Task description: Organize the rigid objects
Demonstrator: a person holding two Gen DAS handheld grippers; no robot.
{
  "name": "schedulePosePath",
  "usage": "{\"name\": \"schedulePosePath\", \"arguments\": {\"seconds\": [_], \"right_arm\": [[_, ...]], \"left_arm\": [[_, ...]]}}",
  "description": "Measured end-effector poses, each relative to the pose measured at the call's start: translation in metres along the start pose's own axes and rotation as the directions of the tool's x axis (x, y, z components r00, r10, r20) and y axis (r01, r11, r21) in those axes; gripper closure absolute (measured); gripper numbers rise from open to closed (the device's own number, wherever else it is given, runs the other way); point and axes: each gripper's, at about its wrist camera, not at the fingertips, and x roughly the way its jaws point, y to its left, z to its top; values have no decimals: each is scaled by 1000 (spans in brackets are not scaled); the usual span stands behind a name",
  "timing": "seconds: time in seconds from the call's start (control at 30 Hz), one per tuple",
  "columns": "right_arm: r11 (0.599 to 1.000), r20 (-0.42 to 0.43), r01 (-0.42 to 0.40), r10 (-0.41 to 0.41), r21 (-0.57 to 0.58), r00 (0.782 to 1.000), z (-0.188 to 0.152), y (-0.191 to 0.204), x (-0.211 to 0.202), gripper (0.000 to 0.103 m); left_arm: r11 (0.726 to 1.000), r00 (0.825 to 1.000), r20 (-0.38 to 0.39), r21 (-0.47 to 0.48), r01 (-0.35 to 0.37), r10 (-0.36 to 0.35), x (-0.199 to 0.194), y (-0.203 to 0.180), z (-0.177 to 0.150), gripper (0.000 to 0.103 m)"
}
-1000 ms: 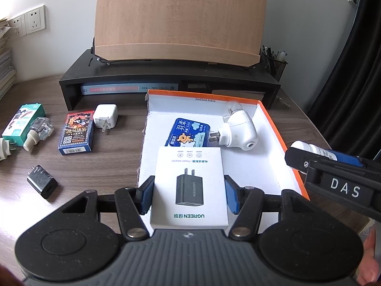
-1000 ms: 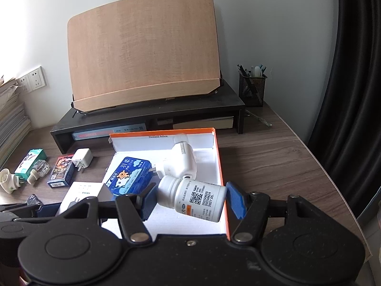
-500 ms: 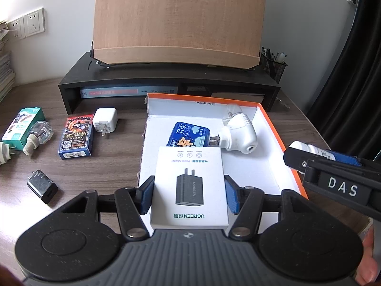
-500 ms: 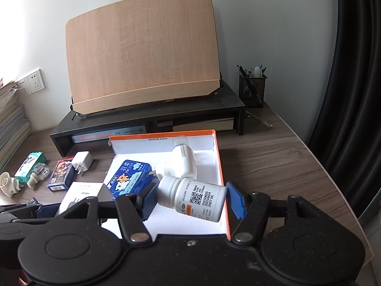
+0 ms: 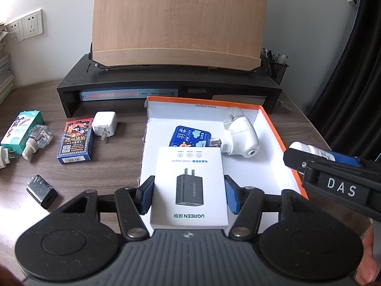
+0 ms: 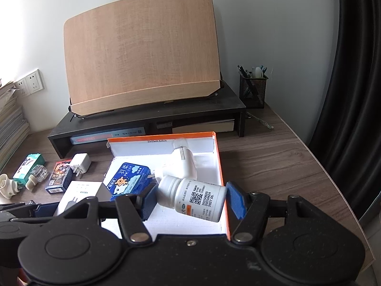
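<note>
Inside orange box (image 5: 273,128): two items. Left gripper (image 5: 189,194) clasps charger carton (image 5: 189,183), right gripper (image 6: 191,201) apparently pill bottle (image 6: 197,199); several remain outside.

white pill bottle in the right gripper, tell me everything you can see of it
The white pill bottle is smooth plastic, with its white screw cap on. It lies on its side, slightly tilted, cap toward the left of the right wrist view. Its label carries a QR code, printed dates and an orange and blue patch. The right gripper holds it lengthwise, one blue pad at the cap, the other at the base, above the near right corner of the orange-rimmed box.
</note>
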Motion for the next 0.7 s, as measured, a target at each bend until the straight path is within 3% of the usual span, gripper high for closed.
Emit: {"name": "schedulePosePath", "arguments": {"seconds": [0.7], "right_arm": [[1000, -2, 8, -7, 6, 1000, -2, -1, 4, 27]], "left_arm": [[1000, 1000, -9, -2, 7, -7, 3, 2, 0, 44]]}}
